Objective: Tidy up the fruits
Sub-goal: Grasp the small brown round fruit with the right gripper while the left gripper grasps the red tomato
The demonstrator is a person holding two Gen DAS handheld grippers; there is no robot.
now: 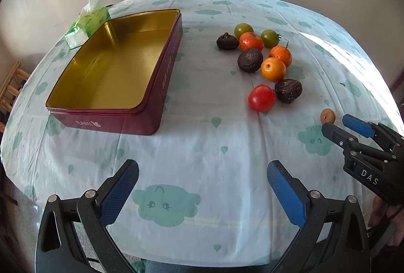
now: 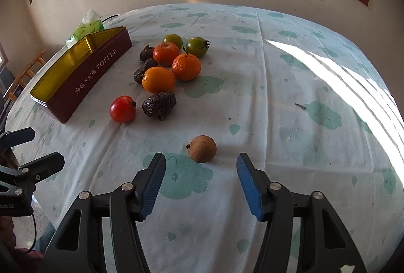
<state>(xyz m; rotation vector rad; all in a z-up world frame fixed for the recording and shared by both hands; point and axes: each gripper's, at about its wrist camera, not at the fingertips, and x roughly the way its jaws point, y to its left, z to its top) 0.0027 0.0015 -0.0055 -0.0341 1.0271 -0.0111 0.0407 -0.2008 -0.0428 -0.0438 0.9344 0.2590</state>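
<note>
Above cloth | left gripper (image 1: pixel 202 173) spread, empty | right gripper (image 2: pixel 201 159) apart behind longan (image 2: pixel 202 148)

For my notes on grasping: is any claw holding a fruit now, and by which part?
Nothing is held. The left claw is open over bare cloth; the right claw is open, just short of the small brown fruit.

The left gripper (image 1: pixel 202 172) has its 2 blue fingers (image 1: pixel 118 194) spread wide apart, with nothing between them. The right gripper (image 2: pixel 200 167) tips downward. Its 2 blue fingers (image 2: pixel 248 187) are parted too, with a gap between them, and they press on nothing. In the left wrist view, a bit of a hand (image 1: pixel 386 217) holds the right gripper from behind
</note>
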